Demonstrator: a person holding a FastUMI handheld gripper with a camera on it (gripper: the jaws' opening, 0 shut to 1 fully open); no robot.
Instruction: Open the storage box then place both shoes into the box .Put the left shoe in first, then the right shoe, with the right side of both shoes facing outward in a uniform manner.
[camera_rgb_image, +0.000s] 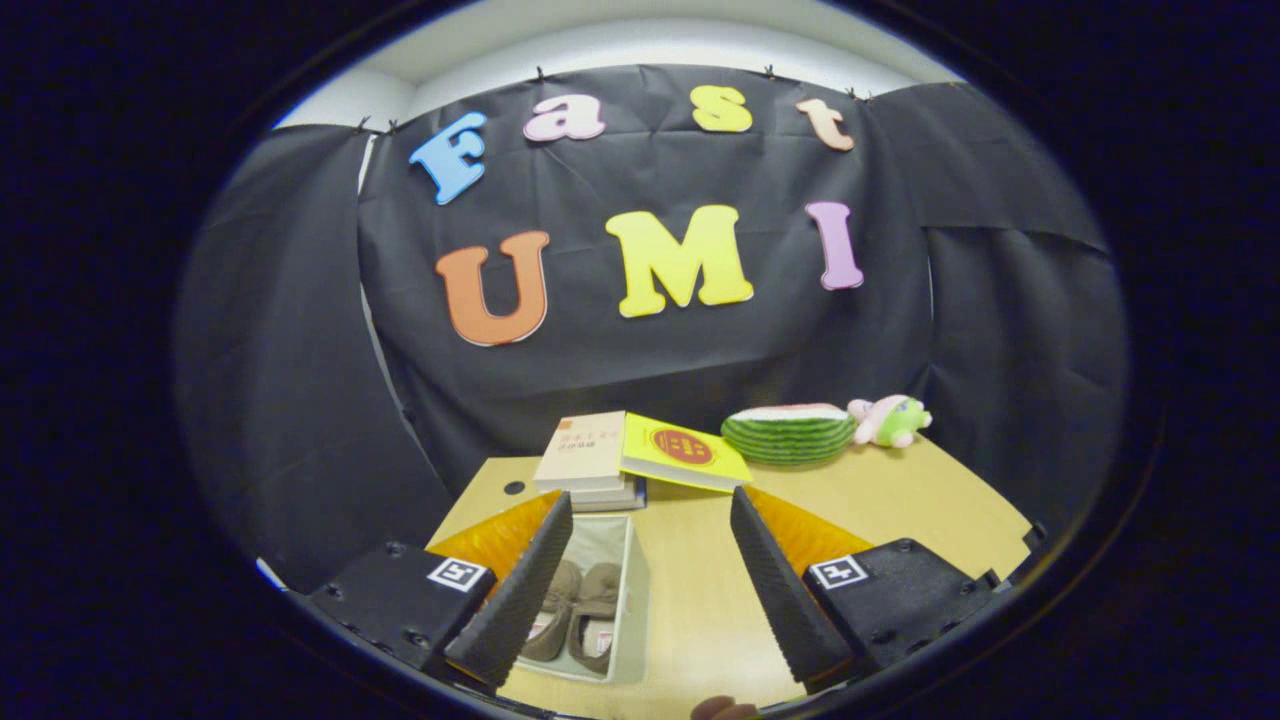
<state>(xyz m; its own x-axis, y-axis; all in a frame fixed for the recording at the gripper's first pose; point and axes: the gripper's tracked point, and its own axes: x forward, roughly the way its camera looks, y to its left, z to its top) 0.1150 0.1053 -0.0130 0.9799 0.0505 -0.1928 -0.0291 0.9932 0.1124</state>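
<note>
I hold the gripper (640, 585) spread wide and empty above the table (900, 500); both shoes (575, 620) sit in the open storage box (628, 600), so placement looks done.

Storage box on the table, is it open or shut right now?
Open. The storage box has no lid over its top, and a pair of shoes shows inside it. The hand-held gripper is open, holding nothing.
</note>
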